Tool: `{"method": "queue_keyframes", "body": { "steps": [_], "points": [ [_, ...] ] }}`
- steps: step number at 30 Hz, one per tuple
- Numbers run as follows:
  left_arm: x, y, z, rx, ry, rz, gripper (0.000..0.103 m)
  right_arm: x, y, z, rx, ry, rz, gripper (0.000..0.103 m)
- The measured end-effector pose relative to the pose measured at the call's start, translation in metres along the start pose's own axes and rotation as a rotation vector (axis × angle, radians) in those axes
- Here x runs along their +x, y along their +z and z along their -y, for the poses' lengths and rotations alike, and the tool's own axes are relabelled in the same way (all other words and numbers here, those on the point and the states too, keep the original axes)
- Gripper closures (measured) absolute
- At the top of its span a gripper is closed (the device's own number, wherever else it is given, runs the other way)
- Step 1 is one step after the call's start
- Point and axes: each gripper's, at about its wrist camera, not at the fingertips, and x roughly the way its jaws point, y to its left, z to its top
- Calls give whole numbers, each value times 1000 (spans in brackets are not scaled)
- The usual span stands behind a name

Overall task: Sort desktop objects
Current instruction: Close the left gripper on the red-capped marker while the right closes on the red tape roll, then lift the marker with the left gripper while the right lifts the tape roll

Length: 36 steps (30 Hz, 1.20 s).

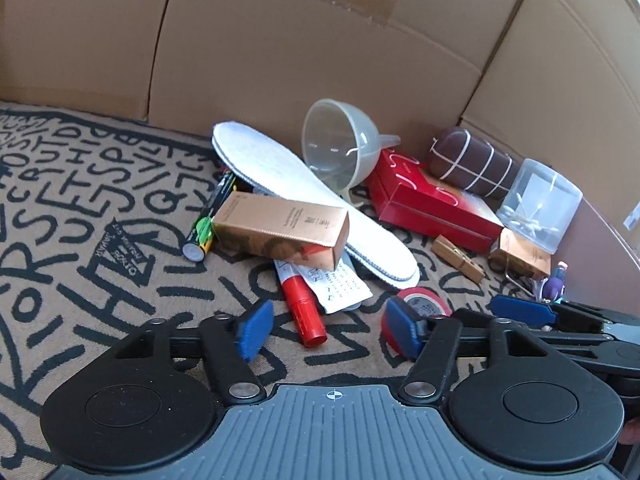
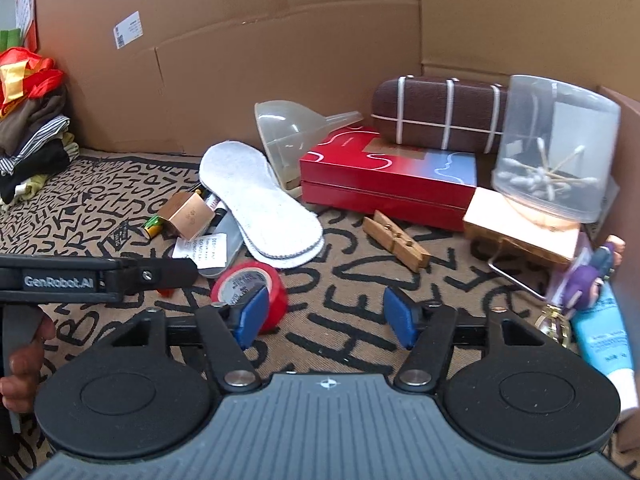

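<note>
Lying on a letter-patterned cloth [image 1: 80, 208] inside cardboard walls [image 1: 280, 60], the desktop objects form one loose cluster.

From the left in the left wrist view: a green-and-black battery [image 1: 206, 220] lies beside a copper carton [image 1: 280, 230]. The carton rests across a white insole [image 1: 320, 200]. A red marker [image 1: 306, 316] lies below the carton. A translucent funnel [image 1: 340, 144] lies tipped on its side against a red box [image 1: 432, 208]. A brown case [image 1: 472, 164] and a clear cotton-swab tub [image 1: 540, 204] sit further right. A wooden clothespin [image 1: 460, 258] lies in front of the red box.

Left gripper [image 1: 328, 330]: jaws apart, nothing between them, marker tip just ahead.

Right gripper [image 2: 326, 316]: jaws apart, nothing clamped; a red tape roll [image 2: 252, 284] sits at its left pad.
</note>
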Motion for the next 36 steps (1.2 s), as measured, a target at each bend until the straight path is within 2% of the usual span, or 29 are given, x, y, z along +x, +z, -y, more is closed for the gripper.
{"method": "queue_keyframes", "body": {
  "steps": [8,9,10,12,13,20,28,31,36],
  "points": [
    [5,-2,1,40,23,16,53,16,4,-9,-20,29,-20,45],
    [5,-2,0,41,27,18,61,18,3,-9,-19,31,-23,46],
    [6,-2,0,43,32,20,73,19,2,-11,-22,29,-22,47],
    [6,-3,-1,47,41,24,83,22,1,-14,-38,28,-24,53],
    [6,-3,-2,47,43,25,83,23,0,-14,-40,32,-31,59],
    [1,-8,3,71,47,20,84,17,-8,-19,-83,19,-30,65],
    [-20,-27,12,81,31,-3,85,-7,-20,-15,-52,55,-46,82],
    [-31,-36,19,96,31,-18,89,-20,-27,-11,-21,76,-52,84],
    [-51,-55,29,117,25,-31,89,-43,-37,-10,-19,82,-58,84]
  ]
}}
